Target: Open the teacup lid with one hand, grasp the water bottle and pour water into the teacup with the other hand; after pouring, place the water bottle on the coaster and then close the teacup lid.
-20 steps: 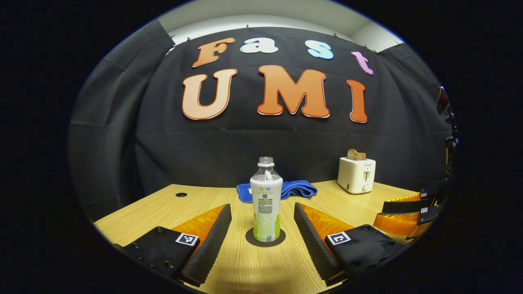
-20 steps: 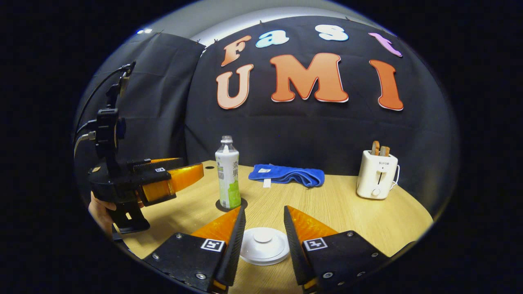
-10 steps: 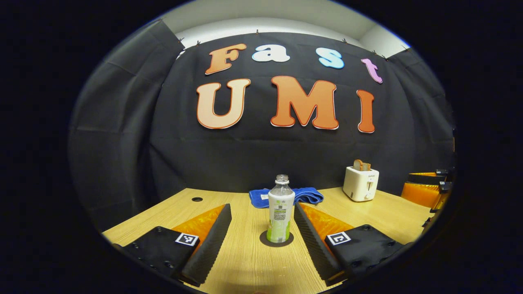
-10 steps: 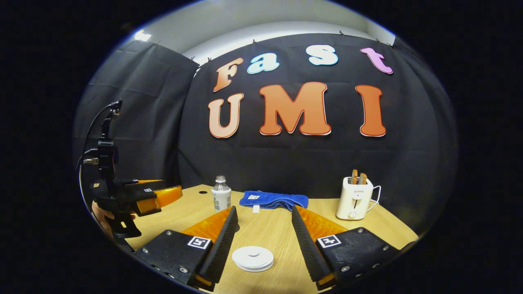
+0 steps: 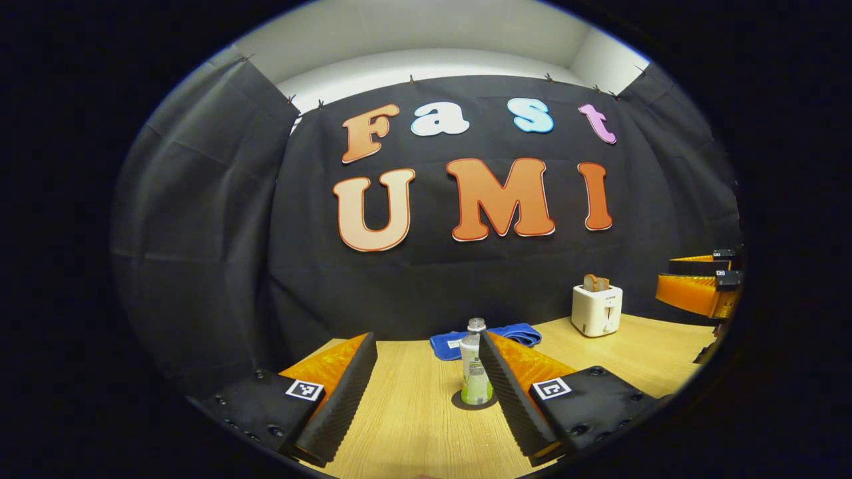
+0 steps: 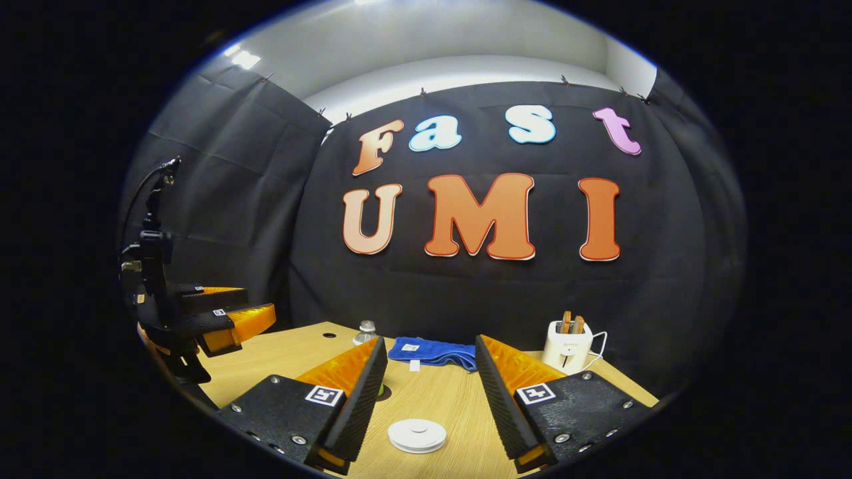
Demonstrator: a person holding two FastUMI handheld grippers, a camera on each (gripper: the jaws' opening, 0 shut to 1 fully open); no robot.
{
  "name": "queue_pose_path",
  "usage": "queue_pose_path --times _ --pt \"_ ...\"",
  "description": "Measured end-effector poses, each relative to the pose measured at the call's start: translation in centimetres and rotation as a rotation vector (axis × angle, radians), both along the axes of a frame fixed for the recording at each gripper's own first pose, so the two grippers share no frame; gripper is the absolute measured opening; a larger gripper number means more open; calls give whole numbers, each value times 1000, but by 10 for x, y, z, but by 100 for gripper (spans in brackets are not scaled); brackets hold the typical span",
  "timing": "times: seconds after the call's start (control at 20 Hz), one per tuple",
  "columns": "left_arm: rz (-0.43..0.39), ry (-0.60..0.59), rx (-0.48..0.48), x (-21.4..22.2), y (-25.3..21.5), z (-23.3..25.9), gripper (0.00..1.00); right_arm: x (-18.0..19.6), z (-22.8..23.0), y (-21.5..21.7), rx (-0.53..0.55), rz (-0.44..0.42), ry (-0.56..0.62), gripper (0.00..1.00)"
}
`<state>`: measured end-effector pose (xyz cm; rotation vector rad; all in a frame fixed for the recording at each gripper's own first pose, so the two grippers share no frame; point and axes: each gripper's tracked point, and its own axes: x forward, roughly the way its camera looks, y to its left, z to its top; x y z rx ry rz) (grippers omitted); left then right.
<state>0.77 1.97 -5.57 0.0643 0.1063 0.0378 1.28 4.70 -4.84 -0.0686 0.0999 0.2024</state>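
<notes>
The water bottle (image 5: 473, 366), uncapped with a green and white label, stands upright on a dark round coaster (image 5: 469, 401). My left gripper (image 5: 426, 339) is open, well back from the bottle, whose right side is hidden behind my right finger. In the right gripper view, the white teacup lid (image 6: 417, 435) lies low on the table between and beyond the fingers of my open right gripper (image 6: 430, 342); the cup under it is not discernible. Only the bottle's top (image 6: 365, 330) peeks over that gripper's left finger. Nothing is held.
A folded blue towel (image 5: 496, 334) lies at the back of the wooden table (image 5: 413, 426). A white toaster (image 5: 597, 310) with toast stands at the back right. The right gripper (image 5: 695, 289) hovers at the right edge; the left gripper (image 6: 223, 319) hovers at far left.
Both grippers have drawn back and risen from the table, staying open. The bottle and the lid now look smaller and farther off. Neither object has moved.
</notes>
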Motion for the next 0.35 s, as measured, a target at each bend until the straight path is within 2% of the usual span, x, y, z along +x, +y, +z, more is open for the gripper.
queue_pose_path --times 0.2,0.3,0.35 --pt "-3 -46 33 -14 -8 8 98 3 -5 0 -59 -50 -44 81" --pt "1 -56 48 -17 -7 10 99 3 -8 7 -78 -45 -45 81" --pt "6 -62 50 -18 -6 12 96 3 -7 11 -72 -41 -48 81"
